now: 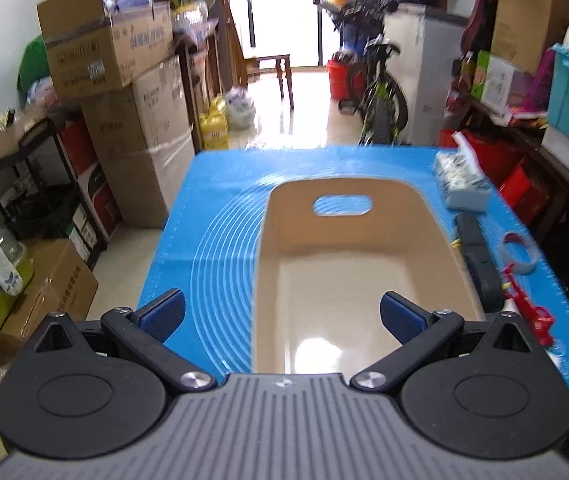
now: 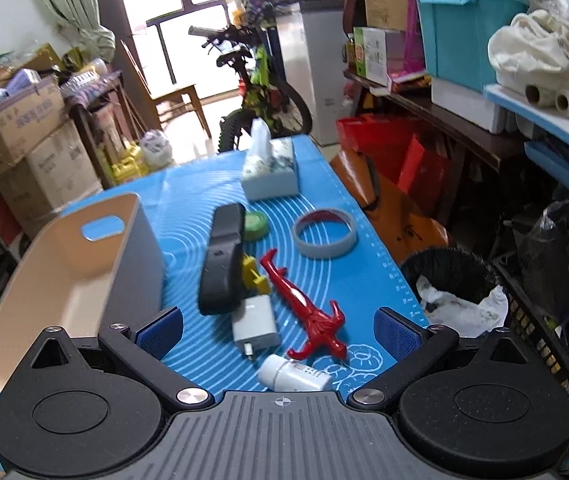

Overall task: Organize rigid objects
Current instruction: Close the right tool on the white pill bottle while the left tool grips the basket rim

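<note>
A beige bin [image 1: 364, 264] with a handle slot stands empty on the blue mat [image 1: 220, 208]. My left gripper [image 1: 282, 314] is open above its near end. In the right wrist view the bin [image 2: 84, 264] is at the left. Beside it lie a black case [image 2: 222, 260], a yellow toy [image 2: 254, 274], a white charger [image 2: 254, 326], a red figure [image 2: 304, 308], a white tube [image 2: 294, 374], a grey tape ring [image 2: 324, 232] and a green tape roll [image 2: 255, 224]. My right gripper [image 2: 278, 334] is open and empty, over the charger and the figure.
A tissue box [image 2: 272, 172] stands at the mat's far end. Right of the table are a black waste bin [image 2: 456, 280] and cluttered shelves with a teal crate [image 2: 464, 28]. Cardboard boxes [image 1: 124, 120] stack at the left. A bicycle [image 1: 380, 96] stands beyond the table.
</note>
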`<action>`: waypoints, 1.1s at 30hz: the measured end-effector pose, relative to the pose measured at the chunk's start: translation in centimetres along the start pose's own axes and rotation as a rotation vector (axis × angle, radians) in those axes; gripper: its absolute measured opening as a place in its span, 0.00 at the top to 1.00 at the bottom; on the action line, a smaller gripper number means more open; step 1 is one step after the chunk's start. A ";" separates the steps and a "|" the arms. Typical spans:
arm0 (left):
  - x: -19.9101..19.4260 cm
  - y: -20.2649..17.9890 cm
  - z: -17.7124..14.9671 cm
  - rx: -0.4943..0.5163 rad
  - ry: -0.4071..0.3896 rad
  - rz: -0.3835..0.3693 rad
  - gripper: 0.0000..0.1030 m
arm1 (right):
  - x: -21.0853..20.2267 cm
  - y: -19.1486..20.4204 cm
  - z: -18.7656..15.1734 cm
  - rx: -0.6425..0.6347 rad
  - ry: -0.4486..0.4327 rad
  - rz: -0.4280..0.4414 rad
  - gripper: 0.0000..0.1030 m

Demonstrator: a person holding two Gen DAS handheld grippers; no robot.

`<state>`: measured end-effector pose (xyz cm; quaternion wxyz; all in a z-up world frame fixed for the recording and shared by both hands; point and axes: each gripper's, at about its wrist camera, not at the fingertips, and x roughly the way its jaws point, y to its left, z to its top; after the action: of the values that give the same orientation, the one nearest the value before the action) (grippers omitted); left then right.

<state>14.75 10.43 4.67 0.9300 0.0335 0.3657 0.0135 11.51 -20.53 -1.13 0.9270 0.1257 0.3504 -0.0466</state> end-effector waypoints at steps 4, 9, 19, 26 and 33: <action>3.0 1.7 0.0 0.010 0.043 0.018 0.02 | 2.5 0.1 -0.8 -0.011 0.034 -0.045 0.02; 6.4 3.3 0.4 -0.017 0.136 -0.013 0.19 | 5.5 -0.4 -1.7 0.032 0.075 -0.081 0.02; 9.7 3.7 -0.1 -0.033 0.221 -0.063 0.37 | 9.4 -0.5 -3.0 0.054 0.139 -0.147 0.02; 10.4 3.8 -0.4 -0.057 0.259 -0.050 0.43 | 10.4 -0.1 -3.7 0.046 0.197 -0.167 0.02; 11.0 3.4 -0.5 -0.064 0.290 -0.050 0.84 | 10.8 0.2 -3.9 0.060 0.222 -0.178 0.02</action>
<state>22.44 14.39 -2.91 0.8680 -0.0077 0.4964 0.0065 17.15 -19.31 -11.07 0.8705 0.1263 0.4590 -0.1249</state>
